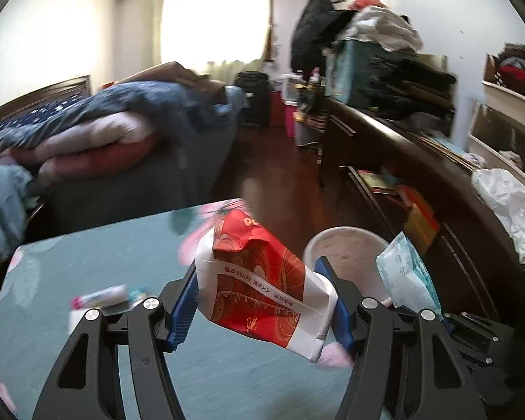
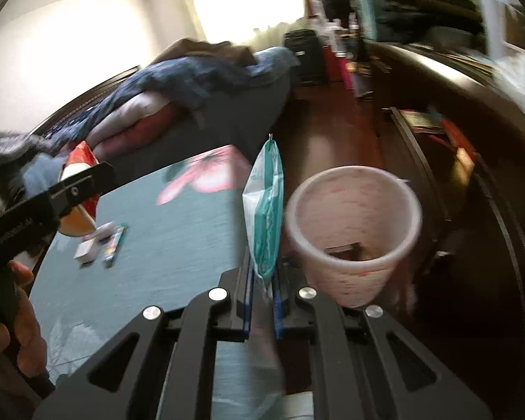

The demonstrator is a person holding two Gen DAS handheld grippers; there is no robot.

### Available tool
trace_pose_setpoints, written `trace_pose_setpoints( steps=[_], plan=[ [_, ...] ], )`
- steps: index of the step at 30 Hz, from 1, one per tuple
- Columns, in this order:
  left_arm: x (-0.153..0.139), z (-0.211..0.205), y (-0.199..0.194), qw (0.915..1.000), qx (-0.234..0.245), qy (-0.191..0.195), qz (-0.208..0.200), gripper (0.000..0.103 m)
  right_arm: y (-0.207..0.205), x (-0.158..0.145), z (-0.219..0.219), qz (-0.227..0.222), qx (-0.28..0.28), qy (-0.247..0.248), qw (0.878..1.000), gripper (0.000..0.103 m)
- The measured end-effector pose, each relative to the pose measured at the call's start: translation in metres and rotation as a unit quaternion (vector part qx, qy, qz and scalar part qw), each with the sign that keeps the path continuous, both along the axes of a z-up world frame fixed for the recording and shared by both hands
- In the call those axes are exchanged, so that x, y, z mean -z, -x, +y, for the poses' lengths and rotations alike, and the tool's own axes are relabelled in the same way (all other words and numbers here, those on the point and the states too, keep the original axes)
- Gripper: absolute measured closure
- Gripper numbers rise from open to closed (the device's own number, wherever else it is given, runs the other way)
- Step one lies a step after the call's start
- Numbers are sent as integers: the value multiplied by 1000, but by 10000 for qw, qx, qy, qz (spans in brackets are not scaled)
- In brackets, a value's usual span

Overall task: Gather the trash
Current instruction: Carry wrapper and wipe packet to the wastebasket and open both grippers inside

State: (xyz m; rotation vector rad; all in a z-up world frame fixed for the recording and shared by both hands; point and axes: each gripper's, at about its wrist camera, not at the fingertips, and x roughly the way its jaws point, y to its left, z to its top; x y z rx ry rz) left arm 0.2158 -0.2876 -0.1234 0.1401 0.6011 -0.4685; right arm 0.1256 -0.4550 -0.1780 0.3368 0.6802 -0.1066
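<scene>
My left gripper [image 1: 260, 297] is shut on a crumpled red and white paper packet [image 1: 262, 283], its blue pads pressing both sides, above the teal tablecloth [image 1: 105, 266]. My right gripper [image 2: 261, 287] is shut on a flat white and teal wrapper [image 2: 266, 206] that stands upright between its pads; the same wrapper [image 1: 407, 276] shows at the right of the left wrist view. A pale pink bin [image 2: 353, 231] stands just right of the wrapper, off the table's edge, with something dark at its bottom. The bin [image 1: 346, 255] sits behind the red packet. The left gripper body [image 2: 52, 206] crosses the right wrist view at far left.
Small items [image 2: 99, 245], a tube and little boxes, lie on the tablecloth [image 2: 178, 238]. A bed with piled bedding [image 1: 105, 133] is behind the table. A dark wooden cabinet [image 1: 420, 182] with cluttered shelves runs along the right; a white plastic bag [image 1: 507, 203] lies on it. A hand [image 2: 21, 318] grips the left tool.
</scene>
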Motion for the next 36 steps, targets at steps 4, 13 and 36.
trace_pose_setpoints(
  steps=[4,13,36],
  plan=[
    [2,-44,-7,9995,285,-110,-6,39,6,6,-36,-18,347,-27,9994,92],
    [16,-118,-34,9979,549,-339,-18,39,-6,30,-94,65,767,-56,9970,92],
    [26,-138,-89,9997,152,-191,-75,4,-79,73,-109,373,728,540,9952,64]
  ],
)
